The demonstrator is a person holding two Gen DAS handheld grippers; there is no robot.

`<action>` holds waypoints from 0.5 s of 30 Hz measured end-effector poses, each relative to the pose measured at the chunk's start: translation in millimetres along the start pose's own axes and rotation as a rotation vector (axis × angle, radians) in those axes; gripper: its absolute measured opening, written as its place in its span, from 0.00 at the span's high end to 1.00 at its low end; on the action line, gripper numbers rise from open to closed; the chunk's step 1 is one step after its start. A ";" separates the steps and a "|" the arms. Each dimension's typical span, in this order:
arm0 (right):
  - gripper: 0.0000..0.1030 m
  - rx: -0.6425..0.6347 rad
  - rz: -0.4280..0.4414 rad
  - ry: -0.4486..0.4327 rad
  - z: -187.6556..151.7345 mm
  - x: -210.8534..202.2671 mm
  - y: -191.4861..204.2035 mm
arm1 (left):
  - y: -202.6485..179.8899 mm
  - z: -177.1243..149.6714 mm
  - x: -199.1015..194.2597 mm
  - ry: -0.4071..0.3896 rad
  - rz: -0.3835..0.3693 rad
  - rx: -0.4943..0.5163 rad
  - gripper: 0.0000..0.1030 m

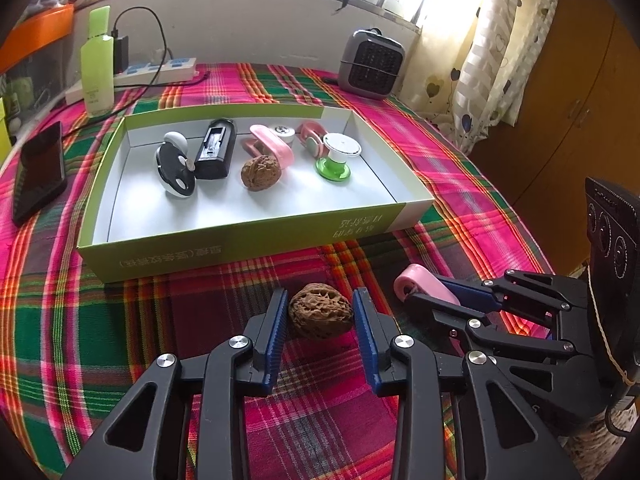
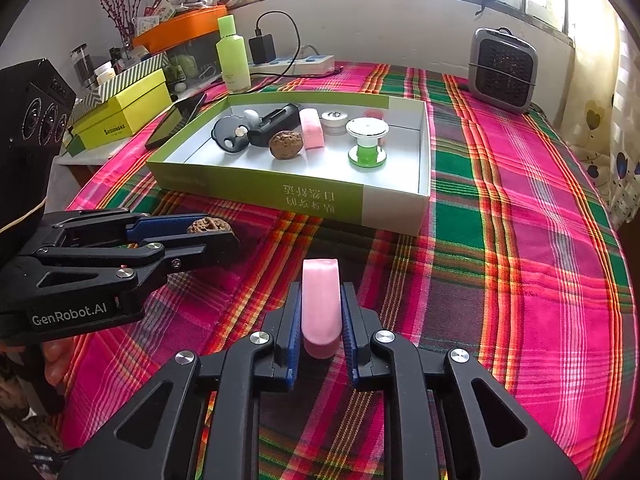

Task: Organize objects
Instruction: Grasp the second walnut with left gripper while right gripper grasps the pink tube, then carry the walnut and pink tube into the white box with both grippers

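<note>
A wrinkled brown walnut (image 1: 320, 316) rests on the plaid tablecloth just in front of the box, and my left gripper (image 1: 320, 294) is shut on it, blue pads pressing both sides. To its right, my right gripper (image 2: 321, 286) is shut on a pink oblong case (image 2: 320, 304) that stands on edge on the cloth. The right wrist view shows the left gripper (image 2: 224, 232) from the side with the walnut (image 2: 210, 226) between its fingers. The shallow green-and-white box (image 1: 248, 236) holds a second walnut (image 1: 261, 172), another pink case (image 1: 272, 146), a green-and-white spool (image 1: 336, 156), a black charger (image 1: 216, 148) and a black-and-white gadget (image 1: 176, 168).
A dark phone (image 1: 38, 172) lies left of the box. Behind it stand a green bottle (image 1: 97, 64) and a power strip (image 1: 160, 70) with a plugged-in charger. A grey heater (image 1: 370, 64) sits at the back right. Yellow boxes (image 2: 128, 108) are stacked off the table's left side.
</note>
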State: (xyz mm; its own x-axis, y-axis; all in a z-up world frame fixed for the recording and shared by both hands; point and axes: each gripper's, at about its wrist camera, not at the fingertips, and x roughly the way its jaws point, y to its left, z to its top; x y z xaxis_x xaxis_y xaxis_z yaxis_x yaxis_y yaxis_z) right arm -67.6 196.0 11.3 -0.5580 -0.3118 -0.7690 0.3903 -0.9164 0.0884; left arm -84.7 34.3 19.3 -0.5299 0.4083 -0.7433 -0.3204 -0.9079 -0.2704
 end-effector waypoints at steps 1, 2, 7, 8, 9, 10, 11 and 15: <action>0.82 0.001 0.001 -0.002 0.3 -0.4 0.0 | 0.4 0.1 -0.5 0.000 0.002 0.000 0.70; 0.82 0.002 0.001 -0.003 0.5 -0.7 0.2 | 0.7 -0.2 -1.2 -0.001 0.002 0.000 0.70; 0.82 0.004 0.005 -0.013 2.2 -3.0 2.0 | 2.7 -0.2 -3.9 -0.008 0.003 0.000 0.70; 0.82 0.004 0.007 -0.014 2.5 -3.4 2.2 | 3.3 0.1 -4.6 -0.009 0.003 0.000 0.70; 0.82 0.004 0.009 -0.014 2.7 -3.8 2.5 | 4.0 0.4 -5.3 -0.011 0.003 -0.001 0.70; 0.82 0.003 0.010 -0.015 2.9 -4.0 3.0 | 4.0 0.0 -5.9 -0.013 0.004 -0.001 0.70; 0.82 0.003 0.009 -0.016 3.0 -4.4 3.7 | 4.1 -0.4 -6.6 -0.014 0.005 -0.002 0.70; 0.82 0.004 0.012 -0.020 3.7 -6.2 5.0 | 4.9 -0.8 -7.9 -0.017 0.008 -0.004 0.70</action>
State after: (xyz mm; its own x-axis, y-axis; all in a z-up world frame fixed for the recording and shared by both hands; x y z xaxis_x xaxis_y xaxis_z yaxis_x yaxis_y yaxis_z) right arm -64.9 192.4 18.9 -0.5679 -0.3282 -0.7549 0.3945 -0.9134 0.1003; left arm -81.5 26.6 23.3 -0.5456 0.4030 -0.7348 -0.3135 -0.9113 -0.2670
